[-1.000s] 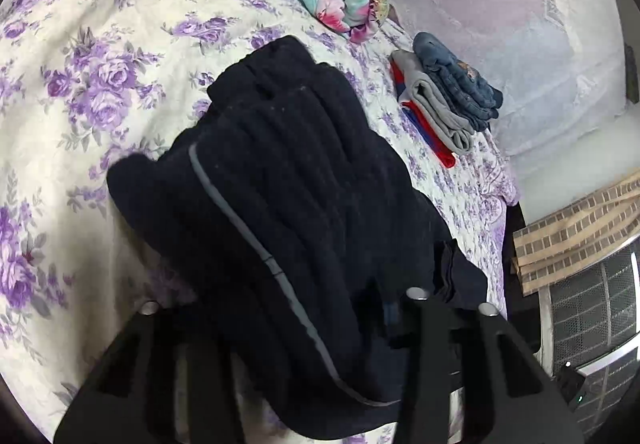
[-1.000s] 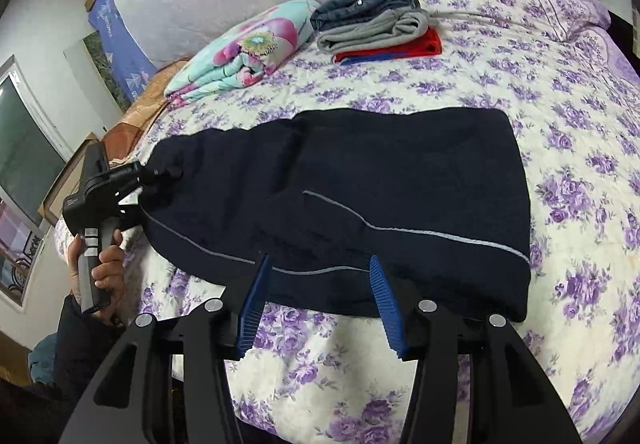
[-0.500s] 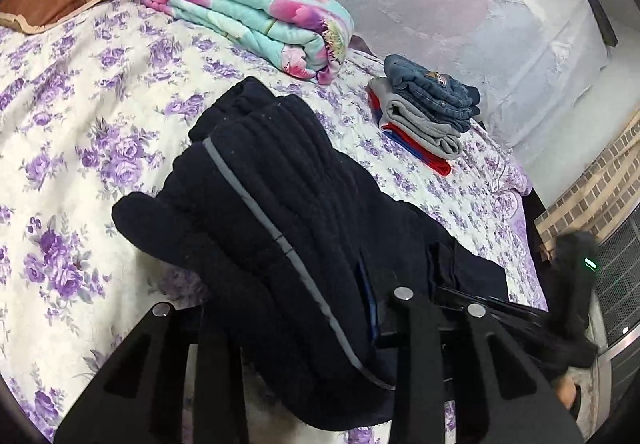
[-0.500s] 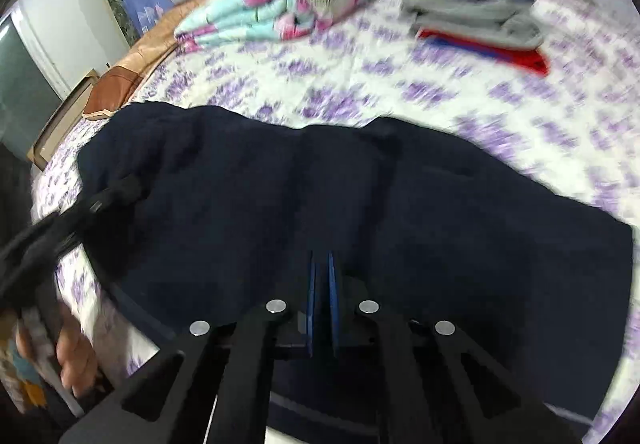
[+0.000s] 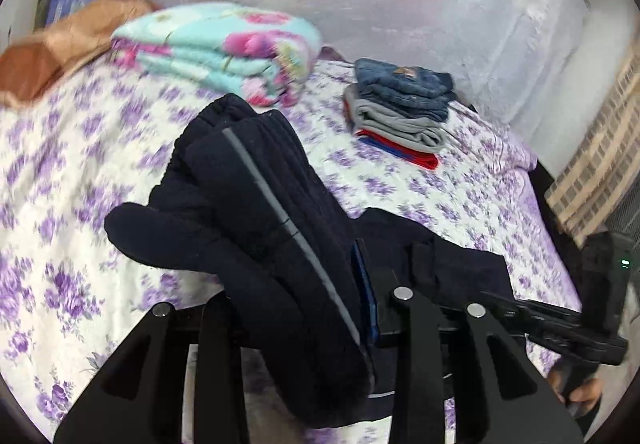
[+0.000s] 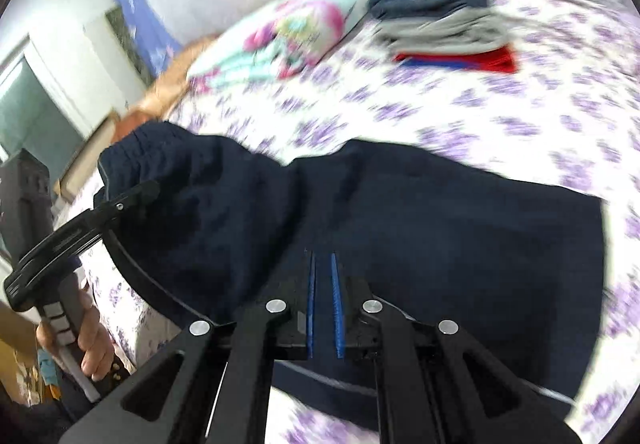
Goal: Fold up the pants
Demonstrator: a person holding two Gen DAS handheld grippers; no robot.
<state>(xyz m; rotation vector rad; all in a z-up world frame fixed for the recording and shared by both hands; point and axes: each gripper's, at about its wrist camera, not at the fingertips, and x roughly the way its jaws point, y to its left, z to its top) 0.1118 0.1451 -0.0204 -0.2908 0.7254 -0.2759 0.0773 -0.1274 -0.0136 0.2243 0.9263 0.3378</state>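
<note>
Left gripper (image 5: 362, 284) was clamped on the bunched waistband end of the navy pants (image 5: 260, 212), its jaws closing a little further with thick dark cloth packed between them; in the left wrist view the fabric filled the centre and lower middle of the frame, a thin grey stripe running down it. In the right wrist view, at the left edge, a person's hand (image 6: 90, 344) held that tool's handle, and its fingers gripped the pants' waist end at the left of centre. From there the pants (image 6: 400, 220) spread rightward across the middle of the frame, lying on the purple-flowered bedspread (image 6: 500, 112). Right gripper (image 6: 324, 308), at lower centre, was pinched on the near edge of the pants, its blue pads (image 6: 338, 308) almost together and easing apart slightly with cloth between them. Toward the upper middle lay a folded floral blanket (image 6: 288, 40), blurred, and to its right, at upper right, a stack of folded clothes (image 6: 444, 24), jeans on top, grey and red below.
</note>
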